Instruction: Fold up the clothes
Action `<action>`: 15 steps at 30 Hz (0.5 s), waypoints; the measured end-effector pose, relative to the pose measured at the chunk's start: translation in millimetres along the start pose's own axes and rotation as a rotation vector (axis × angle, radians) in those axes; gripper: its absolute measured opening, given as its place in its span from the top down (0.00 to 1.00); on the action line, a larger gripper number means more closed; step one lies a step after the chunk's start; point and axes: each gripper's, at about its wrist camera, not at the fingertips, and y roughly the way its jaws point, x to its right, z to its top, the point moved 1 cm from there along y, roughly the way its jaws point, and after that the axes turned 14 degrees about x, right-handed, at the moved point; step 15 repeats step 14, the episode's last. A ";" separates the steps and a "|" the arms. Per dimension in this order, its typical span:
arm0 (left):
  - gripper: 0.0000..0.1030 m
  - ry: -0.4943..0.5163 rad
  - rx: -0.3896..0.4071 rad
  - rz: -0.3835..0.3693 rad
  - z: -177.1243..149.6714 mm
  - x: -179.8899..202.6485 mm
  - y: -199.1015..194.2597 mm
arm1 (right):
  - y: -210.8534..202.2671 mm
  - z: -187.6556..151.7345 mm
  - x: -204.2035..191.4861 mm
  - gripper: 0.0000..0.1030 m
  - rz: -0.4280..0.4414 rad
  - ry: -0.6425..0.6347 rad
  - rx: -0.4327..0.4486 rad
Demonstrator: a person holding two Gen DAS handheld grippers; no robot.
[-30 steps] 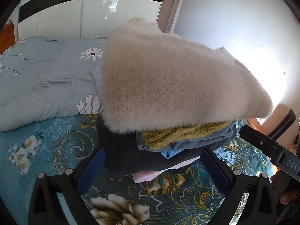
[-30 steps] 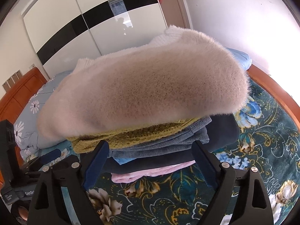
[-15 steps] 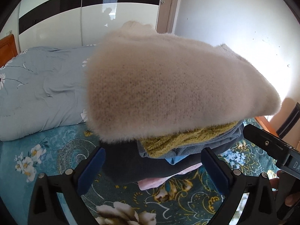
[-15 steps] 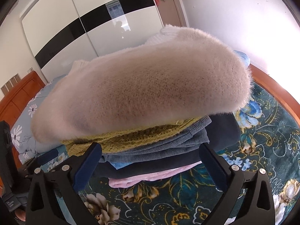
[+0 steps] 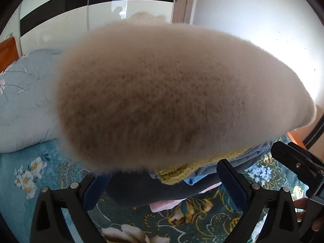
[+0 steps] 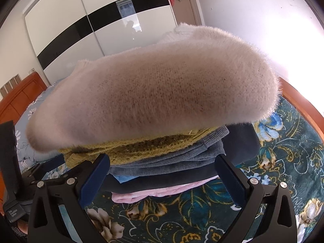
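Facing the pile of folded clothes (image 6: 162,162) from the near side, both grippers sit low on the bedspread (image 6: 283,172). Right gripper (image 6: 162,180): jaws have just opened to full width, nothing pinched, pile edge between and just ahead of them. Left gripper (image 5: 162,184): jaws wide too, empty, closer in under the fluffy sweater (image 5: 162,91) on top. Pile's long axis runs across both views, so my read is each hand takes one end; left looks nearer.
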 end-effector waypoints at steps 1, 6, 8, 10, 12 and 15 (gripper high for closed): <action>0.00 0.009 0.000 0.002 0.6 1.0 0.8 | 1.0 -0.4 0.2 0.00 -0.001 0.001 -0.003; 0.00 0.002 0.008 -0.004 6.0 3.7 1.1 | 5.3 0.0 1.2 0.00 -0.010 0.009 -0.013; 0.00 0.002 0.012 -0.002 7.9 4.9 0.8 | 5.8 0.2 1.2 0.00 -0.011 0.011 -0.018; 0.00 0.002 0.013 -0.004 9.0 5.7 0.2 | 6.2 0.6 0.2 0.00 -0.010 0.009 -0.020; 0.00 0.001 0.014 -0.006 9.9 6.4 -0.5 | 6.0 0.8 -1.2 0.00 -0.009 0.004 -0.022; 0.00 -0.002 0.013 -0.008 10.2 6.5 -1.3 | 5.2 1.2 -2.0 0.00 -0.009 0.003 -0.021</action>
